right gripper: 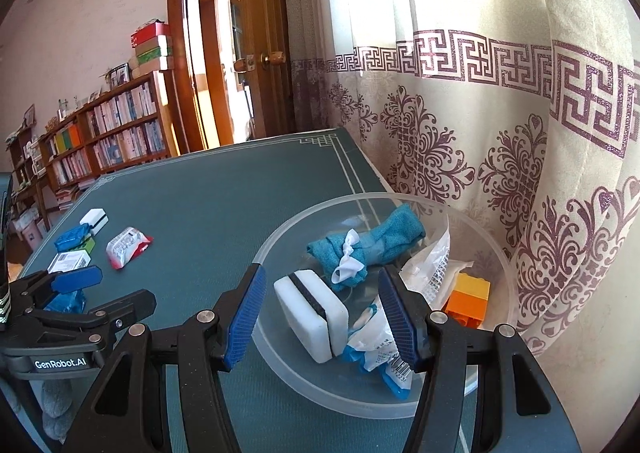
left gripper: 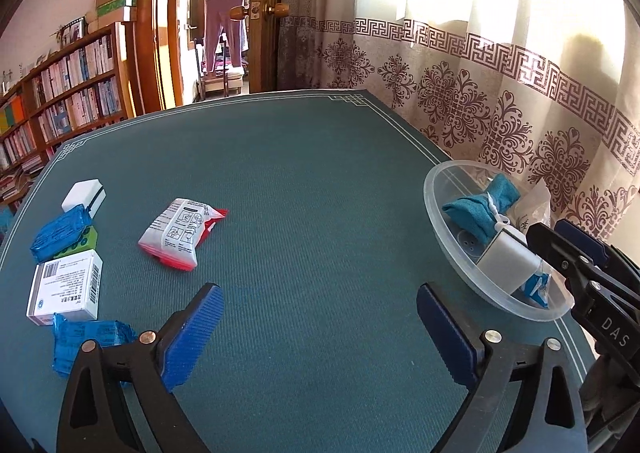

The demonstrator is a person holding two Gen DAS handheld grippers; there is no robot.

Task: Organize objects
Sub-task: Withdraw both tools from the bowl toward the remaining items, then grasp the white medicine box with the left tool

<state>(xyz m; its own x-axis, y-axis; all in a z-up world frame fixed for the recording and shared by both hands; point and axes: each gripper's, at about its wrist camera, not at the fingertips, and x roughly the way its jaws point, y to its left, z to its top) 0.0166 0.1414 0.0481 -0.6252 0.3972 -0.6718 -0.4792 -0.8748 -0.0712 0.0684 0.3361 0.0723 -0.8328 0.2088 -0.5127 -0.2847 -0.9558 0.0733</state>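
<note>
My left gripper (left gripper: 320,313) hangs open and wide over bare green table (left gripper: 320,173), nothing between its fingers. Ahead and to its left lie a red and white packet (left gripper: 180,233), a white barcoded box (left gripper: 66,289), two blue packets (left gripper: 60,237) (left gripper: 92,337), a green piece (left gripper: 88,239) and a white sponge block (left gripper: 84,195). My right gripper (right gripper: 322,309) is open over the clear bowl (right gripper: 280,233). A white sponge with a black stripe (right gripper: 316,317) lies in the bowl between its fingers, apart from both pads. A blue and white packet (right gripper: 376,345) lies by the right pad.
The bowl also holds a teal cloth tied in white (right gripper: 384,237), an orange brick (right gripper: 468,301) and a white plastic bag (right gripper: 432,269). A patterned curtain (right gripper: 500,133) hangs close behind the bowl. A bookshelf (left gripper: 72,93) and an open door stand beyond the table's far edge.
</note>
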